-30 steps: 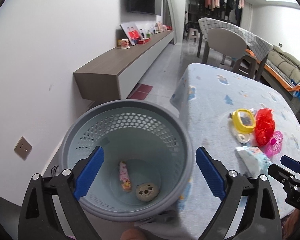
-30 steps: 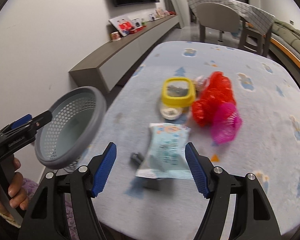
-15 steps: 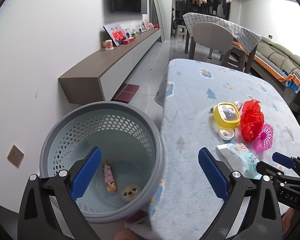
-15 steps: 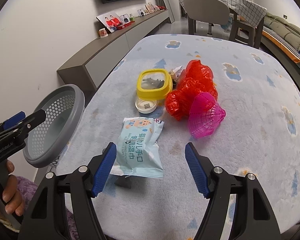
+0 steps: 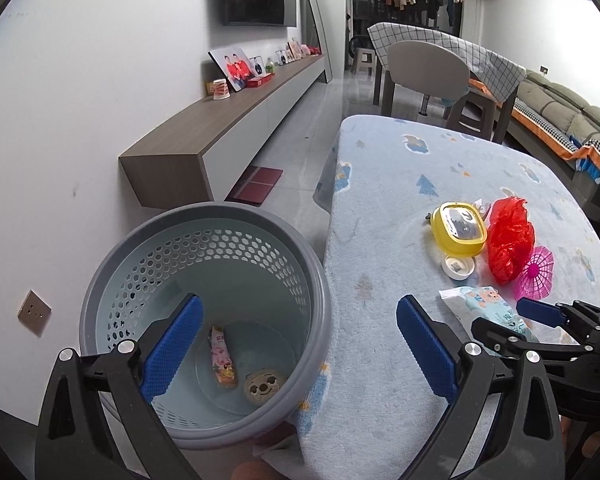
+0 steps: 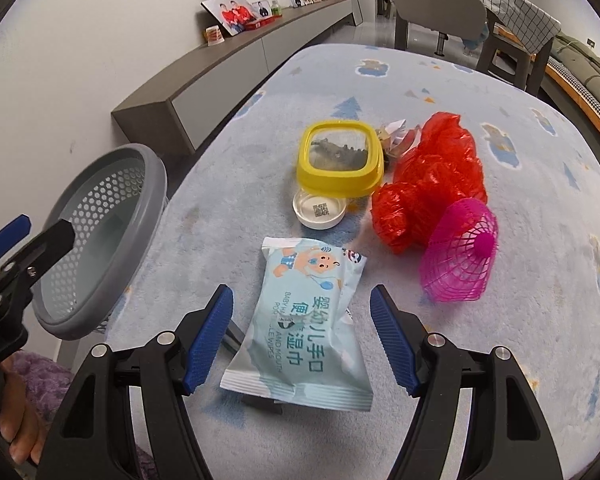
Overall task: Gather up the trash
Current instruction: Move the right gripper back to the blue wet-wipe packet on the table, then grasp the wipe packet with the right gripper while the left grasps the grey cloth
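Lying between the spread blue pads of the right claw, low in the centre of the right wrist view, is one pale blue pack of baby wipes; the pads stand clear of it on both sides, so the claw is open and holds nothing. A small dark object pokes out from under the pack's lower edge; what it is cannot be told. Above the pack sit one white round lid with a printed code, one yellow-rimmed container with a clear top, one crumpled red plastic bag and one pink net cup, the net touching the red bag. A scrap of wrapper shows between the container and the bag.

The left claw, at the bottom of the left wrist view, is also open and empty, its pads straddling the near rim of one grey perforated wastebasket, which stands just off the table's left edge. Two pieces of trash lie on its floor: one pink snack wrapper and one round tan piece with a face on it.

The table is covered with a fuzzy light blue cloth printed with small trees and animals. Beyond it, in the upper part of both views, are a white wall, one long floating cabinet carrying photo frames and a cup, a dark screen, a chair, a checked-cloth table, a sofa at the right, and hanging clothes.
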